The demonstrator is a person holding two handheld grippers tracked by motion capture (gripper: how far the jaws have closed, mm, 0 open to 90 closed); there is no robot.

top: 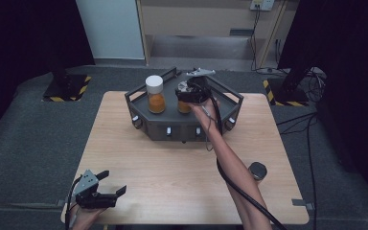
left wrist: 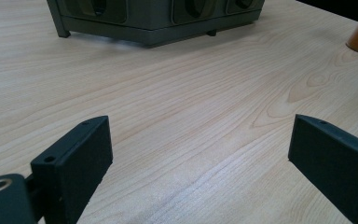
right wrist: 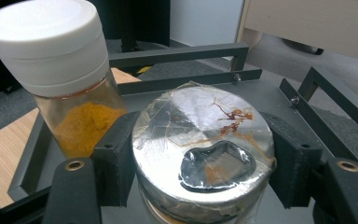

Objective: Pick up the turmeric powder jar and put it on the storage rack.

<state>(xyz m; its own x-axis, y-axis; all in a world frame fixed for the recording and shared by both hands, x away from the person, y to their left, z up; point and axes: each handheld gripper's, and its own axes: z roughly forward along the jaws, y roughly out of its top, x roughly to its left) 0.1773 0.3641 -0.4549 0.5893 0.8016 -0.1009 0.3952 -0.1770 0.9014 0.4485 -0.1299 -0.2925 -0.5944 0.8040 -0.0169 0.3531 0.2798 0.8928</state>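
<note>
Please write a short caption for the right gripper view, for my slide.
Right gripper clamps a foil-sealed jar on the dark tray, beside a white-capped jar of orange powder.

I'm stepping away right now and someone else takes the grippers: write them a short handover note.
Right gripper: shut on the foil-sealed jar, on or just above the grey rack.
Left gripper: open, nothing between its jaws, low over the table's near left corner.
White-capped spice jar: upright in the rack beside it.
Dark lid: on the table, near right.
Done: sealed jar gripped. Left: probably capping it; unclear.
</note>
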